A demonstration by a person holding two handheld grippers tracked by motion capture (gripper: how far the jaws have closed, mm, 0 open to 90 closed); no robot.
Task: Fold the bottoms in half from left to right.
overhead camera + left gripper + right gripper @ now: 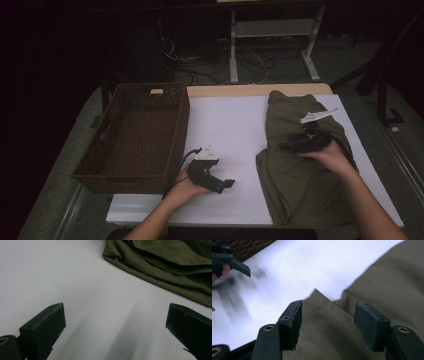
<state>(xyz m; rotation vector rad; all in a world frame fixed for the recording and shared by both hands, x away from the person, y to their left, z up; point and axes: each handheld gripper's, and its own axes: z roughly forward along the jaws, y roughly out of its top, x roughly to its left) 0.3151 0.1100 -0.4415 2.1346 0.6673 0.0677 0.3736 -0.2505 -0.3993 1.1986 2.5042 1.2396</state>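
The table [230,200] carries a white surface that runs from the near edge to a strip of bare wood at the far side; on its right half lies the olive-green garment [300,170], rumpled and folded over itself, reaching from the far edge down to the near edge, with its left border roughly at the table's middle; in the left gripper view the garment [175,267] lies at the upper right, layered in soft folds, well apart from the jaws; in the right gripper view the garment [367,315] lies under and between the jaws, a pointed corner of it jutting toward the white surface. The brown woven basket [135,140] stands at the table's left side, just beside the white surface. The right gripper [290,146] hovers over the garment's middle, held in the person's right hand [330,155]; its jaws stand apart, nothing between them but the cloth below. The left gripper [227,185] is low over bare white surface between basket and garment, held in the left hand [187,190]; its jaws gape wide and hold nothing.
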